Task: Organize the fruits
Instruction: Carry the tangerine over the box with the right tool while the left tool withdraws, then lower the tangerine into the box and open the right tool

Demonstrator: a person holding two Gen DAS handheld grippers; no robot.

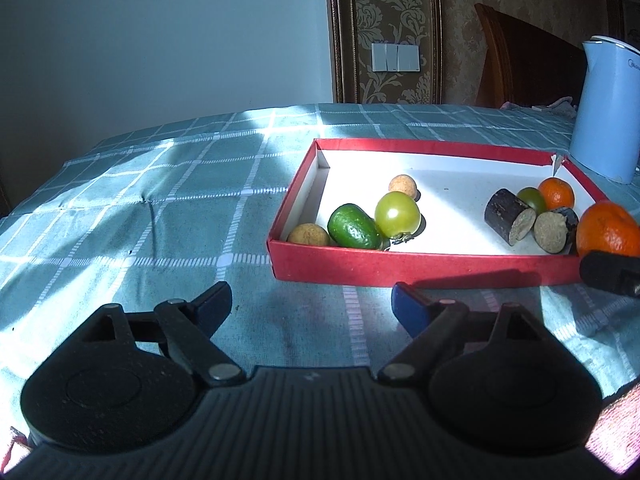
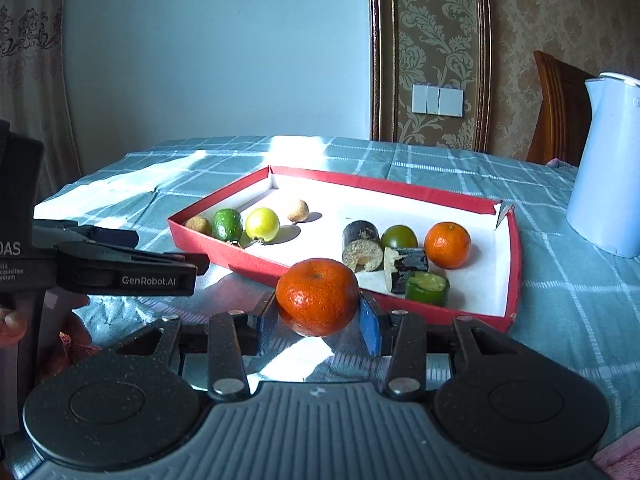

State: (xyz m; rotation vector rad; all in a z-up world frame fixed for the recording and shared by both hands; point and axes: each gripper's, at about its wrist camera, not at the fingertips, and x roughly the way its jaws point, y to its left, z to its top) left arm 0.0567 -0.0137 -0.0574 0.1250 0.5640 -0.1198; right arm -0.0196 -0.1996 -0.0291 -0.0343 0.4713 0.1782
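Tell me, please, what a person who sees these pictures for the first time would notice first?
Most striking is the bright orange mandarin clamped in the right gripper, just in front of the red tray. The tray lies in sunlight on the checked tablecloth and holds another mandarin at its right end. The left gripper is open and empty.

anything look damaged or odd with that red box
Yes: the red box has a torn far right corner, where the wall has split and a white flap sticks up. The fruit inside looks settled, nothing spilled.
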